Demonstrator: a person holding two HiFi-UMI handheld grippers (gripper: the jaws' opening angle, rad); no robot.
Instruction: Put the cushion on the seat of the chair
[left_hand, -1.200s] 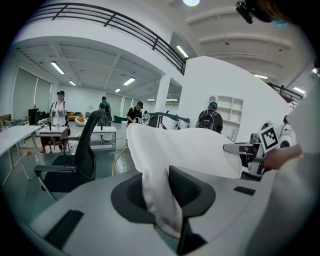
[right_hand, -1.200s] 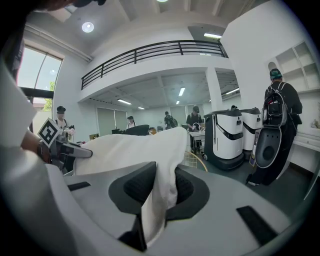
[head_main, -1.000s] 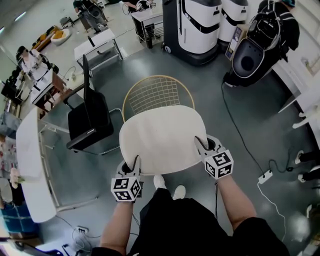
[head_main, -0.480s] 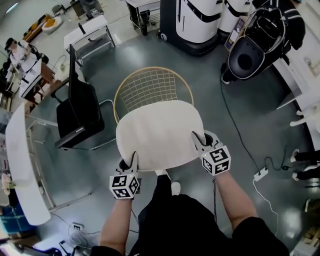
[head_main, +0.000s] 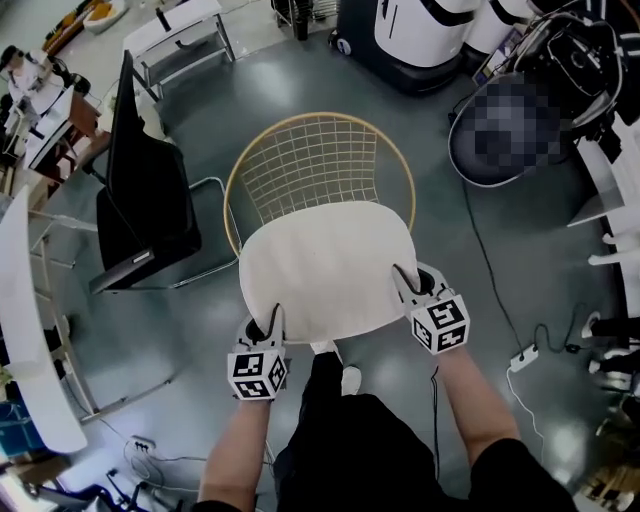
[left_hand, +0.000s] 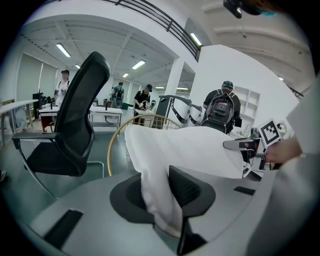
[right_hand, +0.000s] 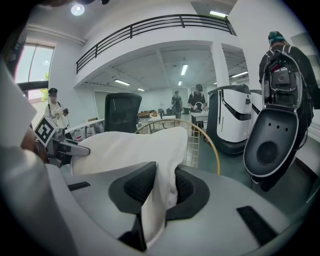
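A cream, rounded cushion (head_main: 325, 268) hangs flat between both grippers, over the front half of a gold wire chair (head_main: 315, 165). My left gripper (head_main: 272, 325) is shut on the cushion's near left edge, my right gripper (head_main: 405, 285) on its near right edge. In the left gripper view the cloth (left_hand: 165, 165) is pinched between the dark pads and the chair's gold rim (left_hand: 111, 145) shows behind it. In the right gripper view the cushion (right_hand: 145, 150) is folded between the pads, with the wire back (right_hand: 200, 135) beyond. The cushion hides most of the chair's seat.
A black office chair (head_main: 145, 200) stands just left of the wire chair. A white table (head_main: 30, 330) runs along the left edge. White and black machines (head_main: 420, 30) stand behind, and a power strip with cable (head_main: 525, 355) lies on the floor at right. My feet (head_main: 340, 365) are under the cushion's near edge.
Both grippers have come down with the cushion, which now sits lower and closer over the wire chair. The head view has shifted so that the chair looks larger.
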